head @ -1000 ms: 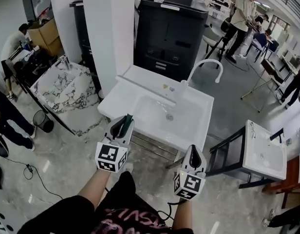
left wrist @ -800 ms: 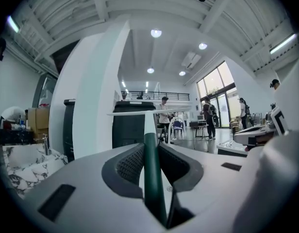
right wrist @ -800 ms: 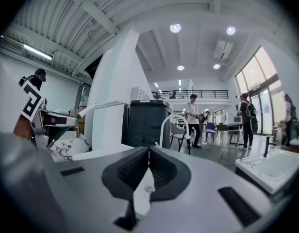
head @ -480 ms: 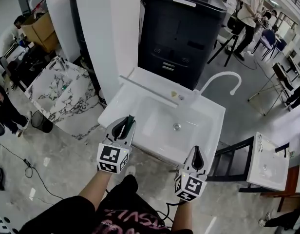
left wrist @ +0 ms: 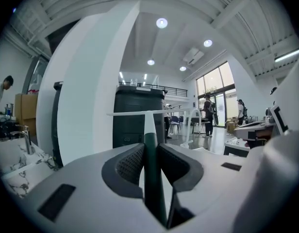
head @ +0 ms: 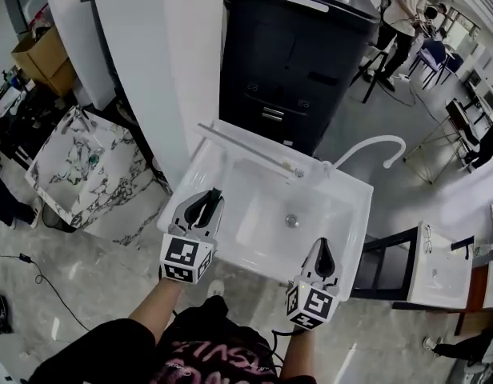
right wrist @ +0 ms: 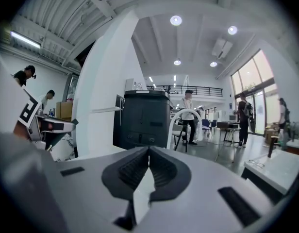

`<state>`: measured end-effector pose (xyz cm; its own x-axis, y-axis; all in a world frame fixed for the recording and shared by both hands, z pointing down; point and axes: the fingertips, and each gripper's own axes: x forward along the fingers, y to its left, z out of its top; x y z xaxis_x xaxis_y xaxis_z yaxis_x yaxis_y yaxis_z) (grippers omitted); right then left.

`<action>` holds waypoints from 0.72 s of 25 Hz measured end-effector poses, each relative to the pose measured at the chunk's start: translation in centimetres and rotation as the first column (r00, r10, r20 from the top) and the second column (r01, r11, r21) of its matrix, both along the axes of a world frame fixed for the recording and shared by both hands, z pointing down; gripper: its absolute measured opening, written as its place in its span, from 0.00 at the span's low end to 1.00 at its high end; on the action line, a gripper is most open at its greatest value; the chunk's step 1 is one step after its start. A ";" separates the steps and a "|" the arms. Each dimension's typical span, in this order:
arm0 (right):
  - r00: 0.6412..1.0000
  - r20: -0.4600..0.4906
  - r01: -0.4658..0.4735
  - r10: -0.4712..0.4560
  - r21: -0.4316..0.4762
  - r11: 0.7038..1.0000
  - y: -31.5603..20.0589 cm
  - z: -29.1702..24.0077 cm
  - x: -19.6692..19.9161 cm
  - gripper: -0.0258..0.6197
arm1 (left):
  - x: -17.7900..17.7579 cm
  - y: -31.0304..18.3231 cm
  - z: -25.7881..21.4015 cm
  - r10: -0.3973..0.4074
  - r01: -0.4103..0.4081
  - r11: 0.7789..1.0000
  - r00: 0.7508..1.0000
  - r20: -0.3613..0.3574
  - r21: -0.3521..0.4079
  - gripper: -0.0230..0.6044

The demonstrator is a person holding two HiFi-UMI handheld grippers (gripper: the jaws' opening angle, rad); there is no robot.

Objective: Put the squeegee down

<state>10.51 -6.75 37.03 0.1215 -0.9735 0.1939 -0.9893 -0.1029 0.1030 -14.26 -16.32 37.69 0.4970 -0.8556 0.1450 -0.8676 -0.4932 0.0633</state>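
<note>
We hold the squeegee (left wrist: 151,188) pinched in our left tool (left wrist: 149,148), handle pointing straight ahead between the jaws. Its blade lies crosswise beyond the tips; our right tool (right wrist: 148,152) is pressed together.

Overhead versus level — black cabinet (head: 298,62) shared

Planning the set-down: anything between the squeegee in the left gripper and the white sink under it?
Nothing visible. The left gripper grips the squeegee by its green handle over the sink, and no object shows between them. Only the faucet stands close, just right of the blade's end.
</note>
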 end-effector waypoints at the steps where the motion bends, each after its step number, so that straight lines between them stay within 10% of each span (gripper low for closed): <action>1: 1.000 0.000 -0.006 0.006 -0.003 1.000 -0.4 0.1 -0.1 0.07 | -0.1 -0.5 0.1 0.005 -0.005 1.000 1.000 -0.002 -0.002 0.19; 18: 1.000 0.015 -0.019 0.018 0.008 1.000 -2.8 -1.2 -0.3 0.07 | 0.1 -3.3 -1.1 0.022 -0.022 1.000 1.000 -0.013 0.015 0.19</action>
<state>10.19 -9.51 35.86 0.1366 -0.9727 0.1875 -0.9887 -0.1220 0.0876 -14.12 -19.59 36.54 0.5177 -0.8464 0.1253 -0.8555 -0.5133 0.0673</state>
